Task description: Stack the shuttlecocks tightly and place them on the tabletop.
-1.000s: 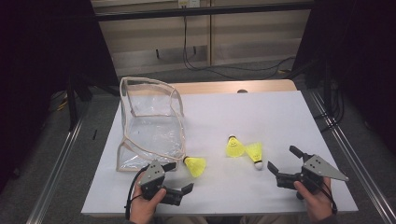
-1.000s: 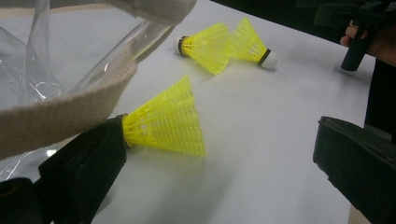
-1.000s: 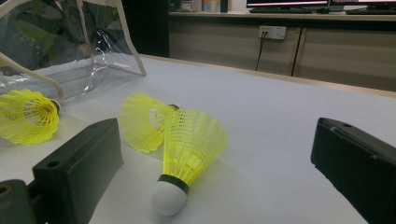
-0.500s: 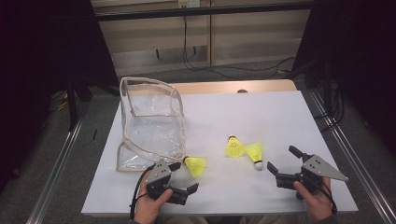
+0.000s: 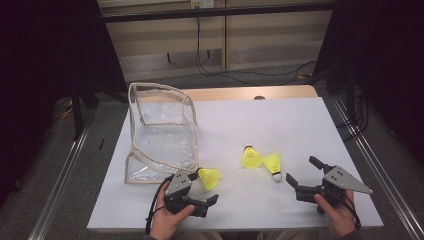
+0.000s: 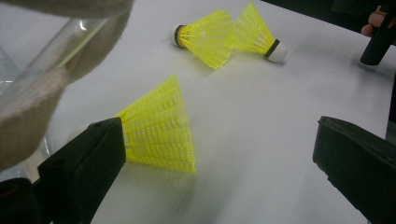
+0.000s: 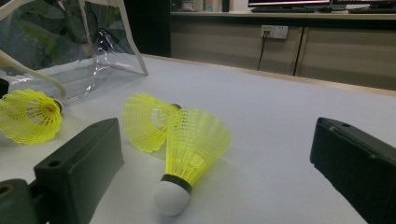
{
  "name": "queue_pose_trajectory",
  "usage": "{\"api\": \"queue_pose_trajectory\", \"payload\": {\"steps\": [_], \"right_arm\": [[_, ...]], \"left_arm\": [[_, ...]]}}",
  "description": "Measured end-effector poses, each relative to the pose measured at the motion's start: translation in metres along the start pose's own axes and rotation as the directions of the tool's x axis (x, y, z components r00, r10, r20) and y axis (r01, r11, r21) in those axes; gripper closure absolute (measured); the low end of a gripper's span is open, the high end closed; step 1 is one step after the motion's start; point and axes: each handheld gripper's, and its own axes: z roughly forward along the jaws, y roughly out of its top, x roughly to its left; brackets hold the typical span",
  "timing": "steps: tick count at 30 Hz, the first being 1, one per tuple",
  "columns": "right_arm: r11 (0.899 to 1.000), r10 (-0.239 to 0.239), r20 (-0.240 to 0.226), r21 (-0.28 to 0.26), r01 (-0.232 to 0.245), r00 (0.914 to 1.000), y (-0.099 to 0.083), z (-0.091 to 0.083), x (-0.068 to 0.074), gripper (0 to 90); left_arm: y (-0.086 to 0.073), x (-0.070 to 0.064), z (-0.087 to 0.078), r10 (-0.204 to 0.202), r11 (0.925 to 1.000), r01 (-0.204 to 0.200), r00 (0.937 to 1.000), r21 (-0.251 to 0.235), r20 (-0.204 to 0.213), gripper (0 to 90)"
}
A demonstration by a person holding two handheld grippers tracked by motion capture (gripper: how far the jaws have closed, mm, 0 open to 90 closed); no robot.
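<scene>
Three yellow shuttlecocks lie on the white table. One shuttlecock point(image 5: 209, 177) point(image 6: 159, 130) rests beside the clear bag's front corner. My left gripper point(image 5: 204, 187) point(image 6: 219, 144) is open around it, and its skirt sits close to the left jaw. The other two lie crossed together, one black-tipped point(image 5: 251, 158) point(image 7: 144, 121) and one with a white cork point(image 5: 273, 164) point(image 7: 194, 144). My right gripper point(image 5: 303, 171) point(image 7: 215, 154) is open just right of that pair, and the white cork points toward its jaws.
A clear plastic bag point(image 5: 160, 135) point(image 7: 70, 46) with beige trim stands open at the table's left, its strap point(image 6: 46, 84) close to my left gripper. The white table top point(image 5: 280, 120) stretches bare behind the shuttlecocks. Metal rails run along both sides.
My left gripper has slid a little to the right, bringing its jaws around the shuttlecock by the bag. The right gripper and the shuttlecocks have stayed put.
</scene>
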Motion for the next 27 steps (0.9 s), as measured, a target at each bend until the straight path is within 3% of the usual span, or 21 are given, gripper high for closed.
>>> {"api": "queue_pose_trajectory", "payload": {"steps": [8,17,22,27], "right_arm": [[1.000,-0.001,-0.006,-0.004,0.001,1.0000,0.000,0.000,0.001,2.1],[1.000,0.000,-0.007,-0.001,0.000,1.0000,0.000,0.000,0.001,2.1],[1.000,0.000,-0.009,-0.002,0.000,1.0000,0.000,0.000,0.001,2.2],[1.000,0.000,-0.008,-0.002,0.000,1.0000,0.000,0.000,0.001,2.3]], "left_arm": [[0.003,-0.003,0.008,-0.001,0.9998,0.002,0.9970,0.021,-0.077,2.8],[0.004,-0.004,0.014,-0.011,0.9996,0.014,0.9939,0.026,-0.110,5.0],[0.001,-0.002,0.020,-0.022,0.9981,0.029,0.9925,0.054,-0.120,6.5],[0.001,-0.002,0.023,-0.008,0.9980,0.017,0.9908,0.061,-0.135,7.8]]}}
